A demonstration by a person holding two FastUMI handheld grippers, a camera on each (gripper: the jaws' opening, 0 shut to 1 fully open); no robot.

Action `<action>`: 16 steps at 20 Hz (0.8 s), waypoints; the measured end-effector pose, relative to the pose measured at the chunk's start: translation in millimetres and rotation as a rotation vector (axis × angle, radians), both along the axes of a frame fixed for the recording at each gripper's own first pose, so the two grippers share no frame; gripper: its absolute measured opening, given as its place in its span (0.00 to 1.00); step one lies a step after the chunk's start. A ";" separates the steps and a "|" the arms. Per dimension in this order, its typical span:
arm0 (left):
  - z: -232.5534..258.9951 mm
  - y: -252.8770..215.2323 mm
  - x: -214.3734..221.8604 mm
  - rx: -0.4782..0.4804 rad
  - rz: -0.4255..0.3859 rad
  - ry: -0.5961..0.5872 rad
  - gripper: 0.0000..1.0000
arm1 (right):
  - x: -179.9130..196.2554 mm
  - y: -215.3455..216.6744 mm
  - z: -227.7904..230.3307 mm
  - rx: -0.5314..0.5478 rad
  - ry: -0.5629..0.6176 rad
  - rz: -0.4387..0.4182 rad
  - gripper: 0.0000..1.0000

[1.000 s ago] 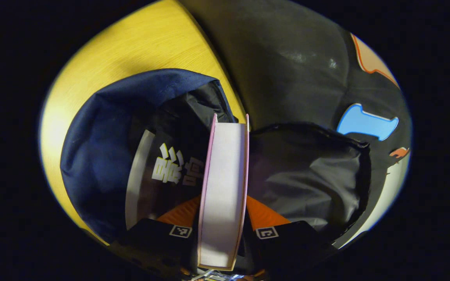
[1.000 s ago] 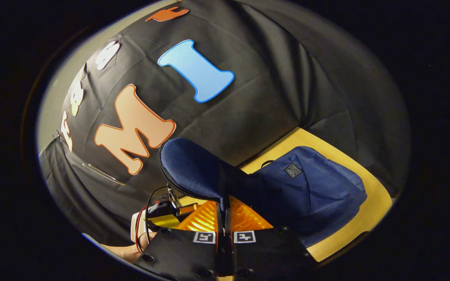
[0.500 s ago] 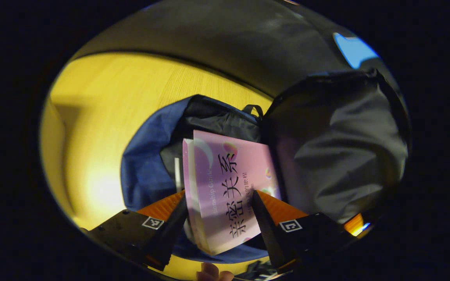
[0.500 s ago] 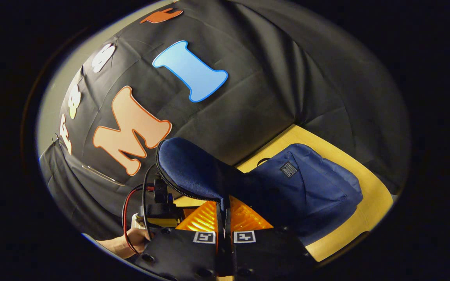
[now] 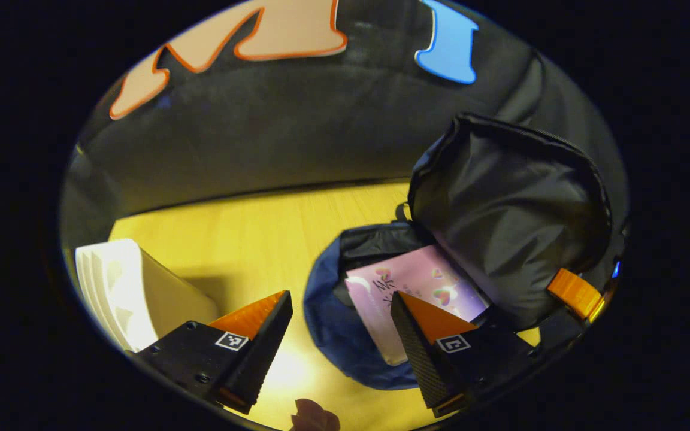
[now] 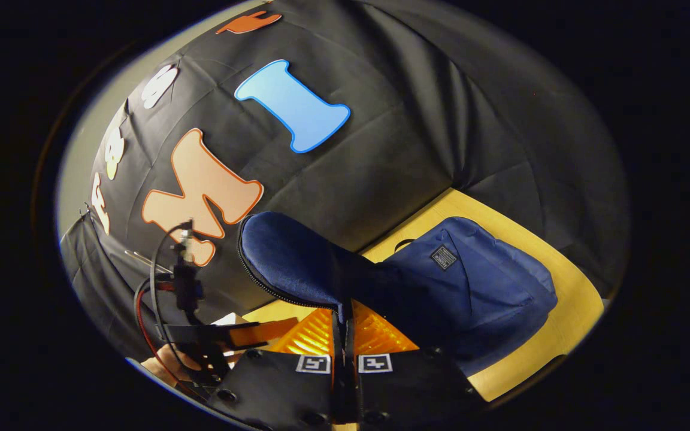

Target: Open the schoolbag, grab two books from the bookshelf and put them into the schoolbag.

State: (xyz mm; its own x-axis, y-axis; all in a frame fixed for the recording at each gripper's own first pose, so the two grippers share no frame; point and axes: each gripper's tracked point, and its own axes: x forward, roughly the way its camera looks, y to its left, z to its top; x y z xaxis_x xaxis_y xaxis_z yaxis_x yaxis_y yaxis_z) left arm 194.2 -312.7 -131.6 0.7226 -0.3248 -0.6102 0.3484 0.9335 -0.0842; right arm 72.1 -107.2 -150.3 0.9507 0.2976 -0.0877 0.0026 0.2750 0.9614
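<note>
Left gripper view above open schoolbag (image 5: 351, 335), right gripper view close behind its flap (image 6: 297, 263), both facing wall

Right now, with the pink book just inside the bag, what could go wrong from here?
1. The right gripper is pinching the flap to hold the bag open; if the flap slips out, it may fall over the opening.
2. The pink book lies half out of the opening, so it may block the flap from closing.
3. The left gripper, jaws open, hangs close over the book and could snag the bag's rim on its way out.
</note>
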 end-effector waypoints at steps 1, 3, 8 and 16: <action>12.4 14.8 -0.5 0.012 0.007 -0.047 0.98 | -0.3 1.4 0.0 -0.005 0.001 0.000 0.03; 43.9 41.1 -4.9 0.007 0.037 -0.144 0.97 | 1.4 3.0 2.4 -0.007 0.004 -0.001 0.04; 118.4 116.2 -35.4 -0.017 0.120 -0.392 0.96 | 2.3 10.5 3.0 -0.032 0.018 0.002 0.03; 154.5 195.9 -116.3 -0.065 0.199 -0.500 0.94 | -3.2 22.9 9.5 -0.177 0.049 -0.007 0.03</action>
State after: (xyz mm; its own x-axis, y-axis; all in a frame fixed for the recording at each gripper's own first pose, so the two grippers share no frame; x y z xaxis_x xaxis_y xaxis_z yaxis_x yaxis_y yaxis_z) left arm 77.9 -116.8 22.9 0.9711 -0.1776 -0.1592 0.1778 0.9840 -0.0136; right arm 68.9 -84.2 -140.8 0.9459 0.2669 -0.1843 0.0505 0.4401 0.8965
